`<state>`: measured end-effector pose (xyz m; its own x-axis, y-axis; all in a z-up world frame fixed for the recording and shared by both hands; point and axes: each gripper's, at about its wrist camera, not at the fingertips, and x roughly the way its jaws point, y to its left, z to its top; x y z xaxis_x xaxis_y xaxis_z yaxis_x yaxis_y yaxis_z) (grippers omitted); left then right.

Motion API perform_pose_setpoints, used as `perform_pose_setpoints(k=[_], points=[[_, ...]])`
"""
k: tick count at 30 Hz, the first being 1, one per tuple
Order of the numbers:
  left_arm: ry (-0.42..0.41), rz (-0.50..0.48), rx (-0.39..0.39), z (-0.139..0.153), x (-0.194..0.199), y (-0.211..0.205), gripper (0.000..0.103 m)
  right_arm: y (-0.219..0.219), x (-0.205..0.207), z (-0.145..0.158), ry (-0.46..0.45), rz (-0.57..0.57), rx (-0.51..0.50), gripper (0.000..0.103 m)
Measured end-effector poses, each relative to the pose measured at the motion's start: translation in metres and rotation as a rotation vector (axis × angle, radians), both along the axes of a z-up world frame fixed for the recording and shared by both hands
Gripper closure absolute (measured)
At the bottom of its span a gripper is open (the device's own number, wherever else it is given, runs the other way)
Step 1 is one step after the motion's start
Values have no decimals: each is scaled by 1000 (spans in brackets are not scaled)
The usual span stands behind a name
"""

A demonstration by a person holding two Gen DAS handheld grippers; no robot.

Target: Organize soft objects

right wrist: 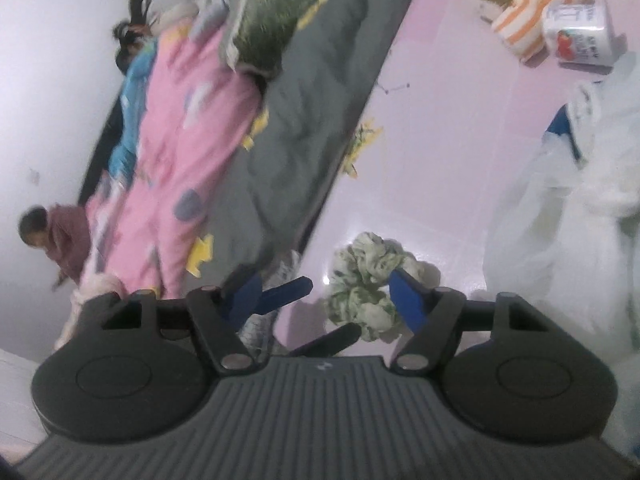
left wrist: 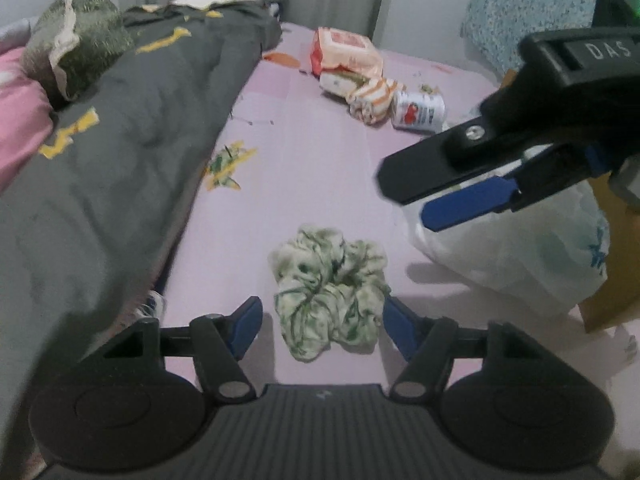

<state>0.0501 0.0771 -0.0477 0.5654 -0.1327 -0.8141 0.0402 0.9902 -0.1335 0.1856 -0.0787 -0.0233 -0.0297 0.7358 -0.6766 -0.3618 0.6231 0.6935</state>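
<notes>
Left wrist view: the green-and-white scrunchie [left wrist: 330,294] lies on the pink bed sheet [left wrist: 312,168], between the blue pads of the left hand-held gripper [left wrist: 322,320], whose jaws stand moderately wide, not yet pressing it. The right hand-held gripper [left wrist: 448,196], jaws parted and empty, hangs just above beside a white plastic bag [left wrist: 520,256]. Risks, as judged: the two grippers colliding over the scrunchie; a shallow pinch slipping off loose ruffles; pads snagging the sheet.
</notes>
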Motion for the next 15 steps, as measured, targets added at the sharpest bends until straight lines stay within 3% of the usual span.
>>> perform_pose_setpoints(k=[7, 15], points=[[-16, -6, -6, -14, 22, -9, 49, 11, 2, -18, 21, 11, -35, 45], [-39, -4, -36, -17, 86, -22, 48, -17, 36, 21, -61, -97, 0, 45]])
